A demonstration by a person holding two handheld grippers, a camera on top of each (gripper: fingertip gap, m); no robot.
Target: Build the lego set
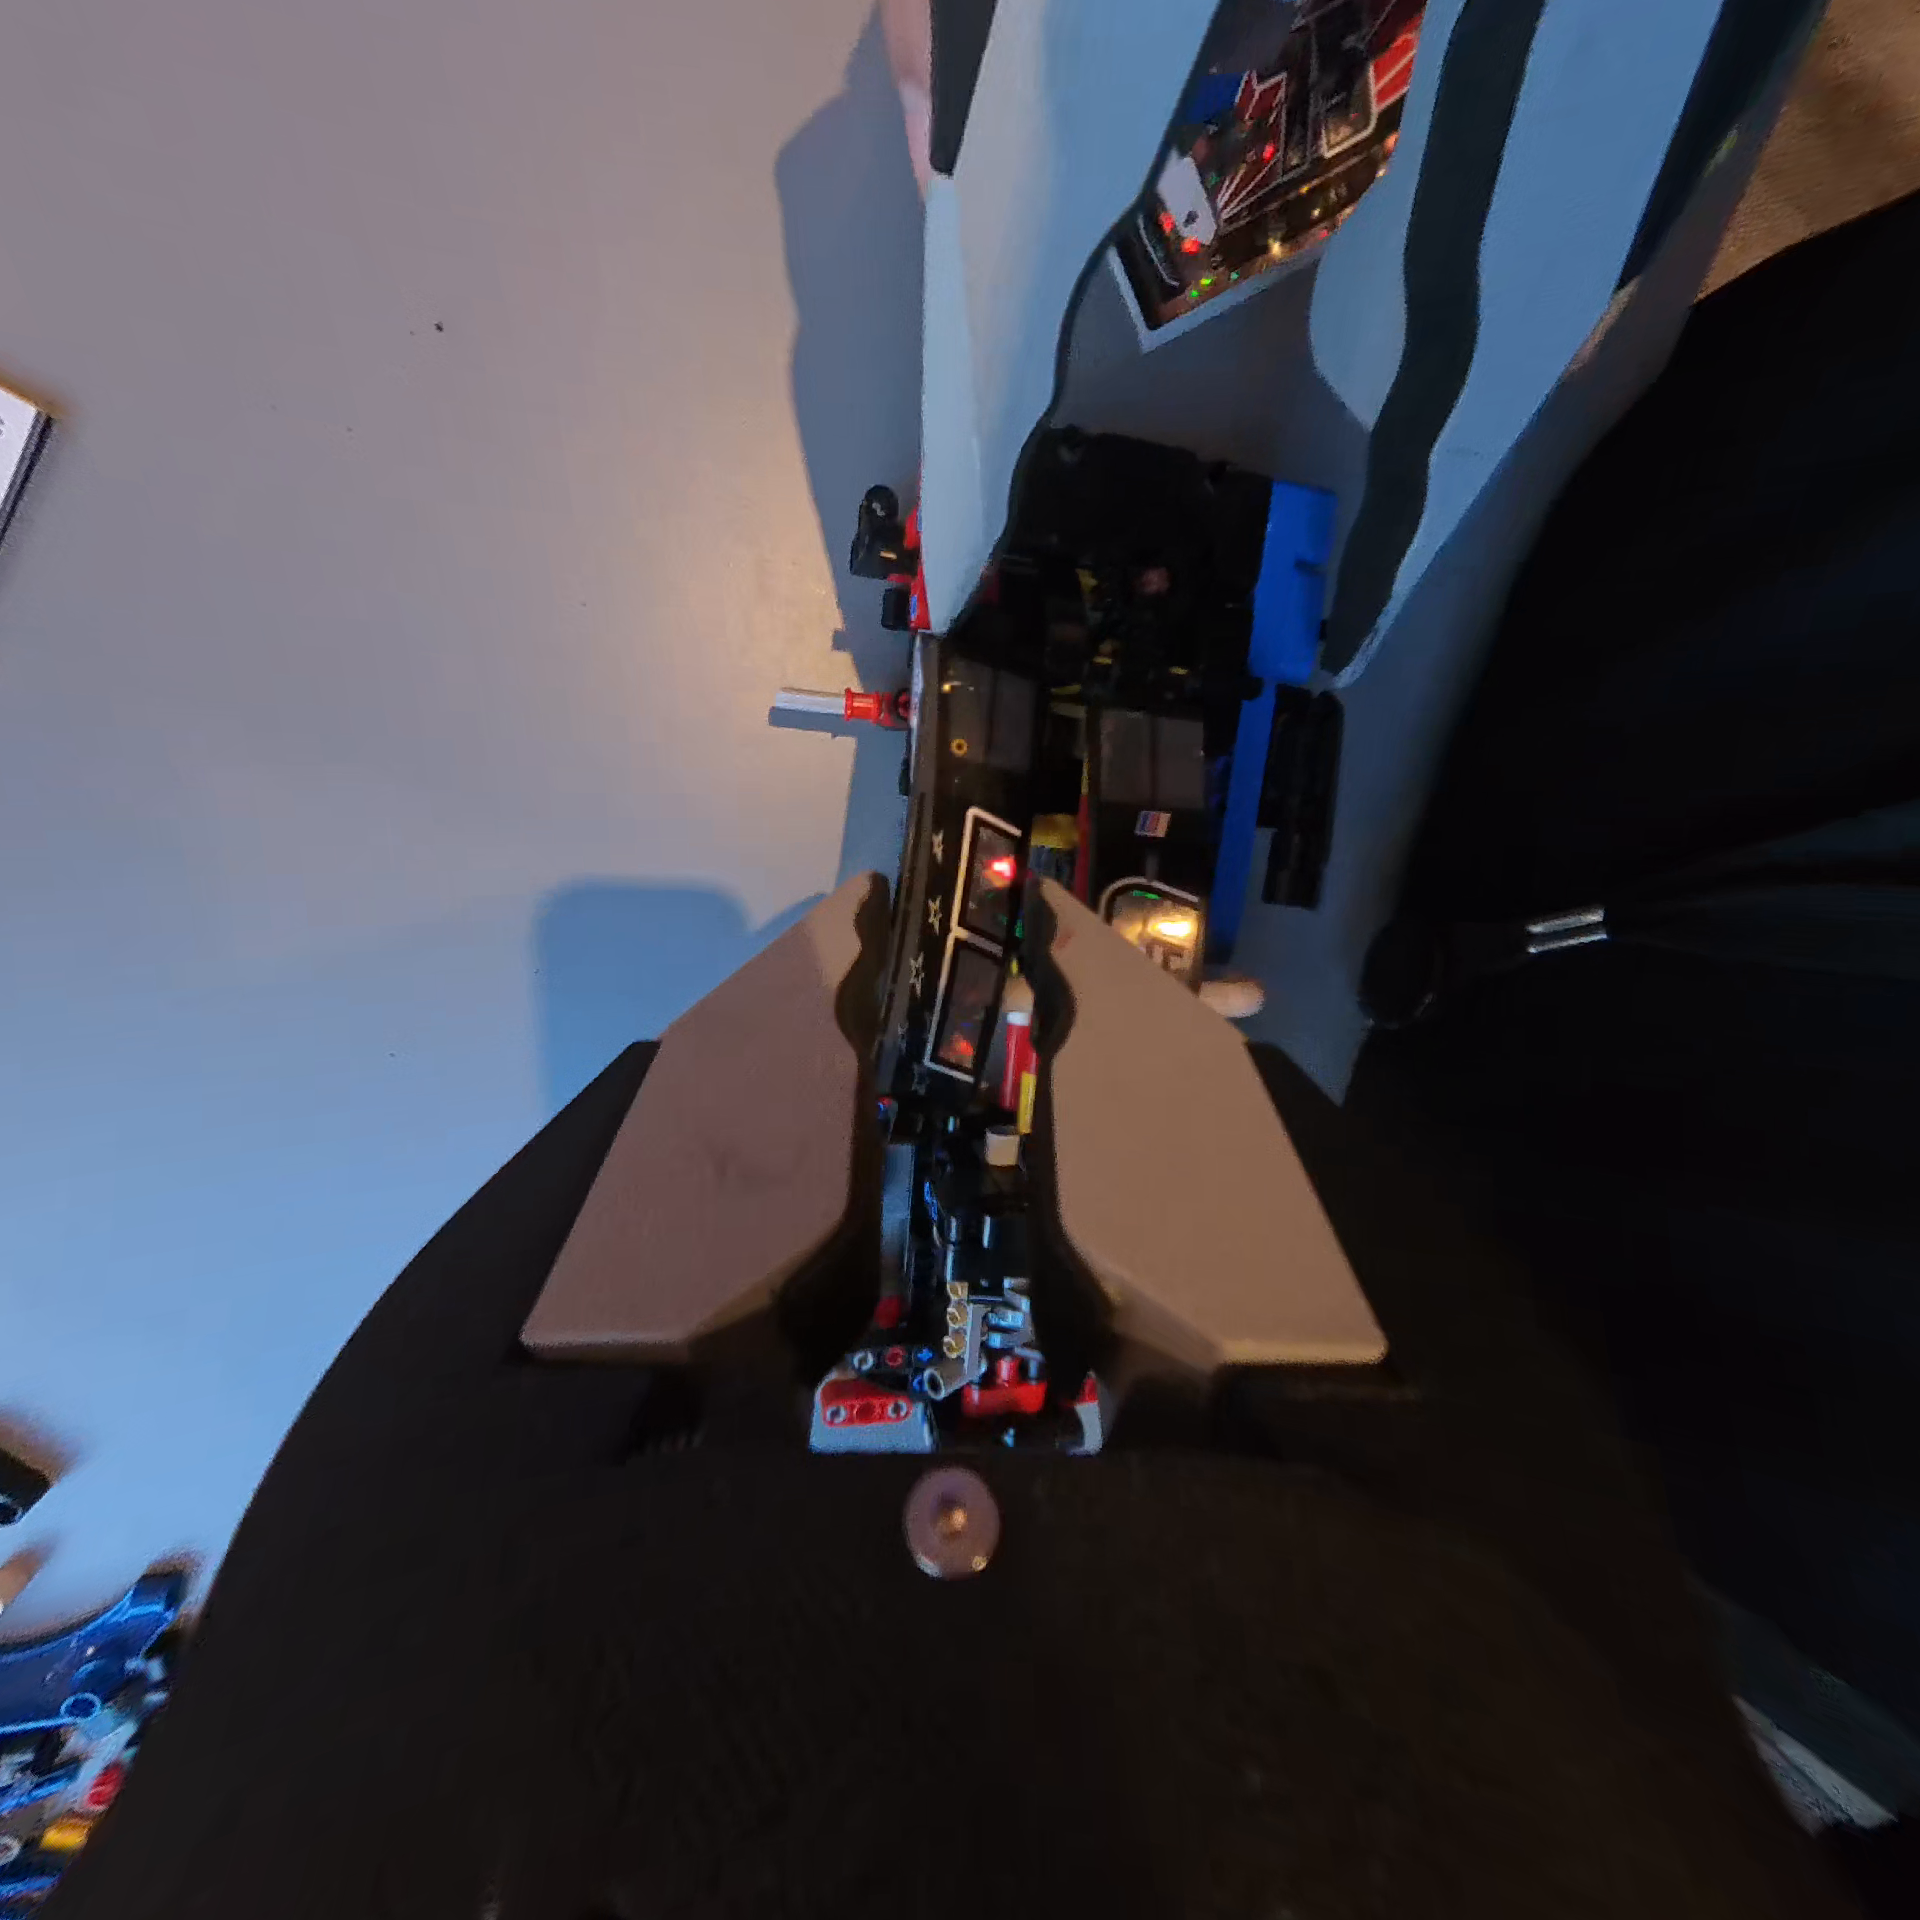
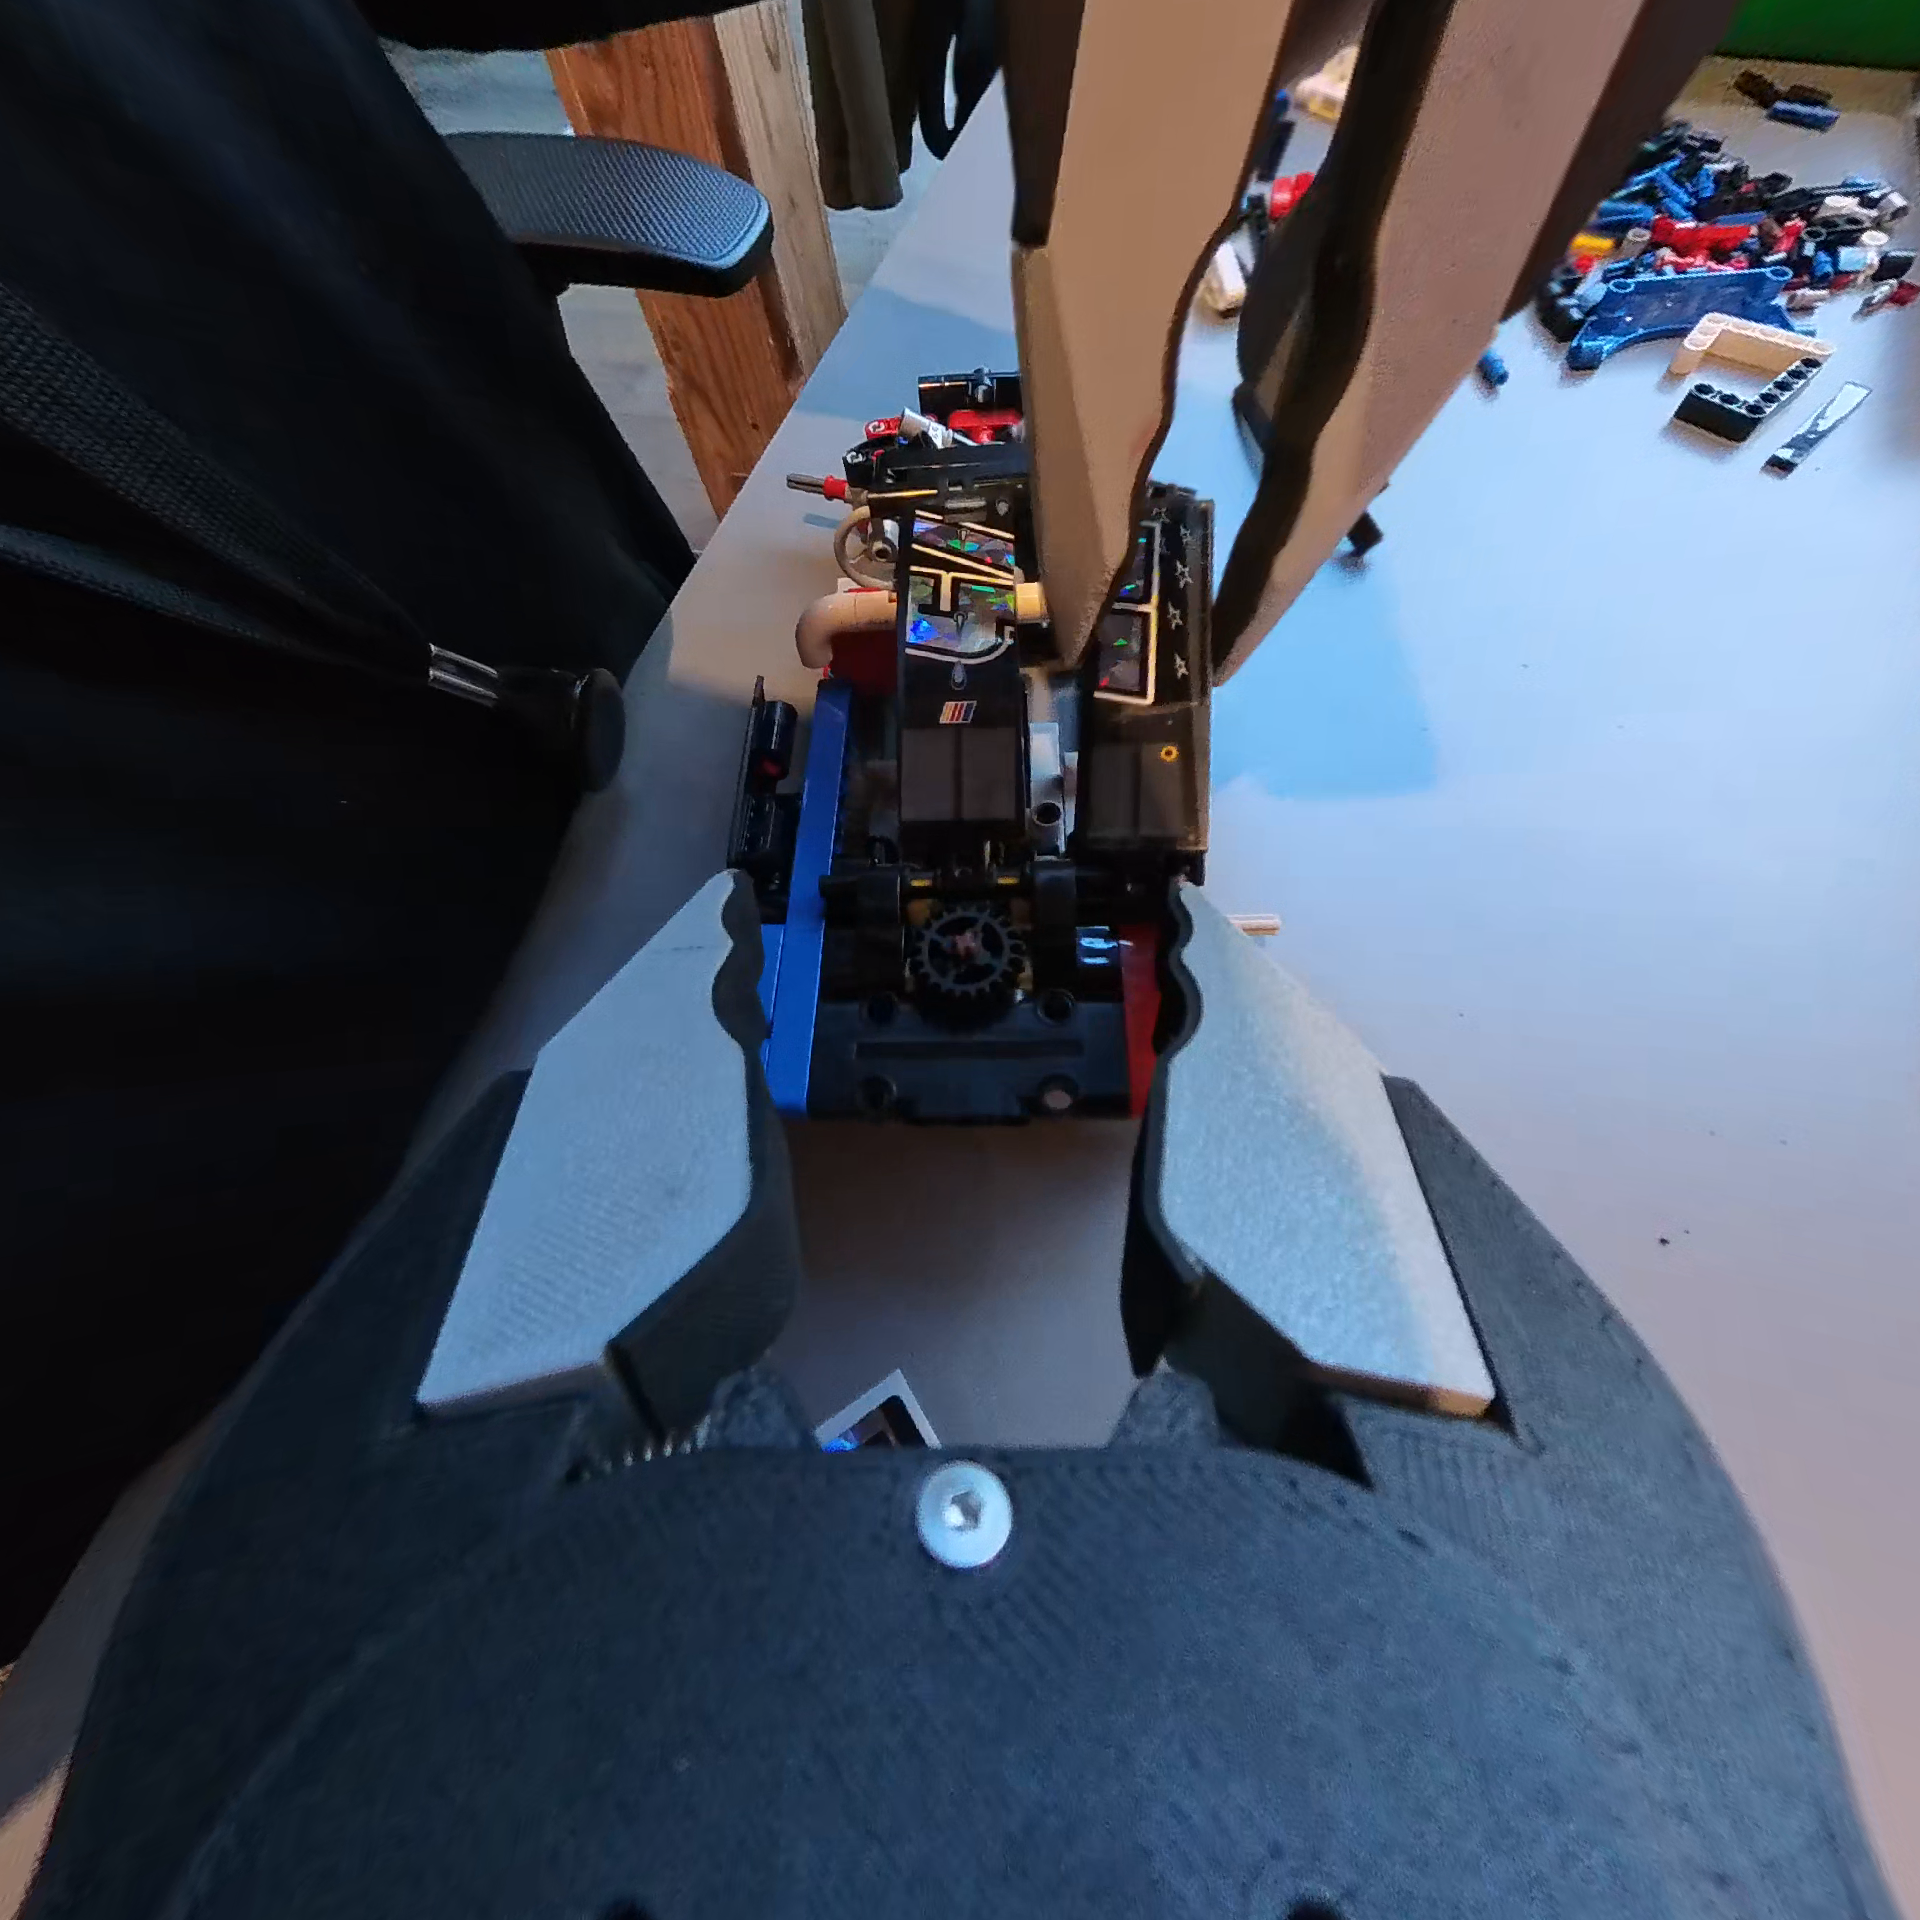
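while both jaws clamp the glossy black lego model (image 2: 997, 831), ridged pads, matte grey table (image 2: 1507, 935)

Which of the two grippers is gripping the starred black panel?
The left gripper: its tan jaws pinch the starred black panel. The right gripper, grey-jawed, straddles the model's blue-edged end.

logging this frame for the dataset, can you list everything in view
partly built black, blue and red lego model: one, on the grey table, between both grippers
loose lego pieces pile: many, mostly blue, black, red, far right of the table
black L-shaped lego beam: one, beside the pile
black mesh chair armrest: one, left of the table
wooden post: one, brown, behind the armrest
left hand-held gripper: tan fingers closed on the model's black starred panel
right hand-held gripper: grey fingers against the model's blue and red sides
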